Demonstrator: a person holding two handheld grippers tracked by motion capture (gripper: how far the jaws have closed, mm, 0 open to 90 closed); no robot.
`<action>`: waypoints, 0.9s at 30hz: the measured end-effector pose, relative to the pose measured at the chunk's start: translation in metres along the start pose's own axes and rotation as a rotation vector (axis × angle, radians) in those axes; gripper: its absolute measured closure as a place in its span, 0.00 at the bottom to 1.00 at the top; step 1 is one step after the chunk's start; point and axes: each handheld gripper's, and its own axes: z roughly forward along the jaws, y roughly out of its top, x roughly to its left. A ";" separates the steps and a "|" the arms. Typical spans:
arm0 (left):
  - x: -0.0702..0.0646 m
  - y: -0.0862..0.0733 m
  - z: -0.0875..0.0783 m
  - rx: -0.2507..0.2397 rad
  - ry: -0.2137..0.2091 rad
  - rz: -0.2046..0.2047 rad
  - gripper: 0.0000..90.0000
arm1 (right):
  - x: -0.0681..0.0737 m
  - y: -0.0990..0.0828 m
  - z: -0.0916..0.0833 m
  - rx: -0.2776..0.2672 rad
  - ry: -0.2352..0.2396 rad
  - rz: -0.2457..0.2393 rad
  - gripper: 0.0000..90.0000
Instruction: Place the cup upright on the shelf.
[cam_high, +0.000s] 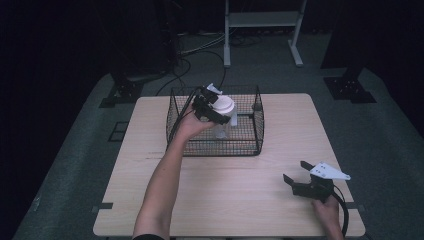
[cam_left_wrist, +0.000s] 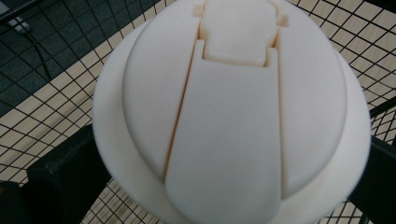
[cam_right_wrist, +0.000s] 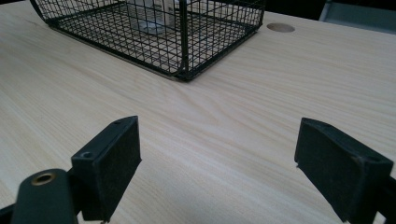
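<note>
A clear bottle with a broad white flip-top lid (cam_high: 224, 105) stands inside a black wire basket (cam_high: 220, 149) at the back of the wooden table. My left gripper (cam_high: 219, 115) reaches over the basket's left wall and is shut on the bottle just under the lid. In the left gripper view the lid (cam_left_wrist: 229, 107) sits between the two black jaws, with the basket mesh beneath it. My right gripper (cam_high: 295, 171) rests low at the table's front right, open, with nothing between its jaws (cam_right_wrist: 217, 158). Through the mesh the bottle's clear body (cam_right_wrist: 152, 16) shows faintly.
The basket (cam_right_wrist: 182, 46) takes up the back middle of the table (cam_high: 240, 200). A round cable hole (cam_right_wrist: 280, 27) lies in the tabletop beyond the basket's corner. Behind the table stand a metal frame (cam_high: 262, 30) and cables on the floor.
</note>
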 end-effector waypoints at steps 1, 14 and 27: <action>0.000 -0.001 0.000 0.000 -0.002 0.001 0.00 | 0.000 0.000 0.000 0.000 0.000 0.000 0.15; -0.001 -0.016 -0.014 0.008 -0.009 0.015 0.00 | 0.000 0.000 0.000 0.002 -0.001 -0.006 0.15; -0.005 -0.029 -0.038 -0.002 0.016 0.026 0.00 | 0.001 0.000 0.000 0.005 -0.006 -0.009 0.15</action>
